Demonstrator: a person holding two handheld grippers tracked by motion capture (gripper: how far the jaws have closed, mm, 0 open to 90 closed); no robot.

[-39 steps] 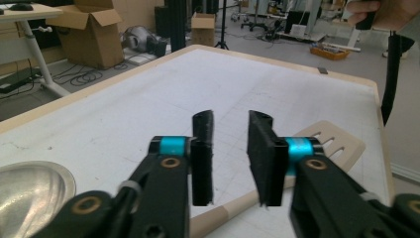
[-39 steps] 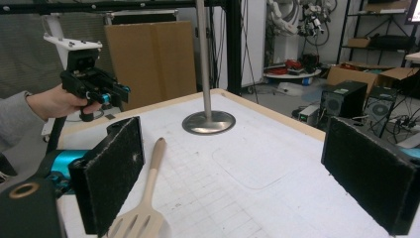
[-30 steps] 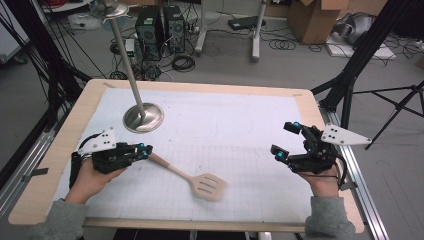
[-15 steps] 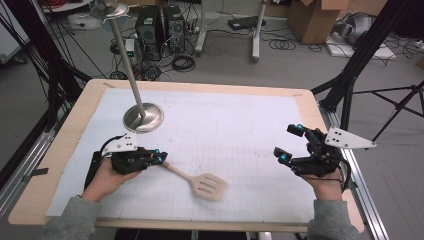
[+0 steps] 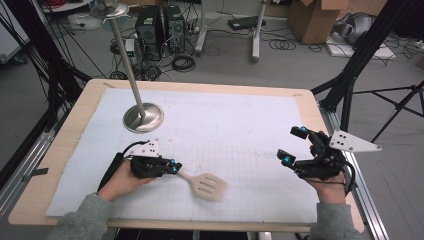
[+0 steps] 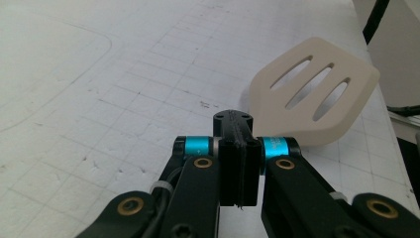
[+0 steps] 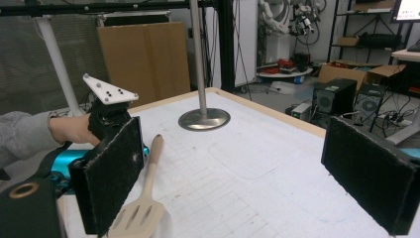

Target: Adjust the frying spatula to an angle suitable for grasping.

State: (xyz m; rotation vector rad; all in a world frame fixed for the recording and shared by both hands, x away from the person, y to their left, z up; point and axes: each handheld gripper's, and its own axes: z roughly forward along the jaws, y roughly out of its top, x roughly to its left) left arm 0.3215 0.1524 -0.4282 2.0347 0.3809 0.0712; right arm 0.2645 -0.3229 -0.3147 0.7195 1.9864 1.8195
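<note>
A pale wooden slotted spatula lies flat on the white mat, head toward the front. My left gripper is shut, its pads pressed together with nothing between them. It sits low over the spatula's handle. In the left gripper view the slotted head shows just past my left gripper, and the handle is hidden under the jaws. My right gripper stands open at the table's right side. In the right gripper view the spatula lies between my right gripper's wide-apart pads, farther off, and its handle end lies beside the left gripper.
A metal pole on a round base stands at the back left of the gridded mat; the base also appears in the right gripper view. The wooden table edge borders the mat. Tripod legs, cables and boxes lie beyond the table.
My left hand has moved right and down toward the front, so its shut jaws now cover the spatula's handle. The spatula and the right gripper have stayed in place.
</note>
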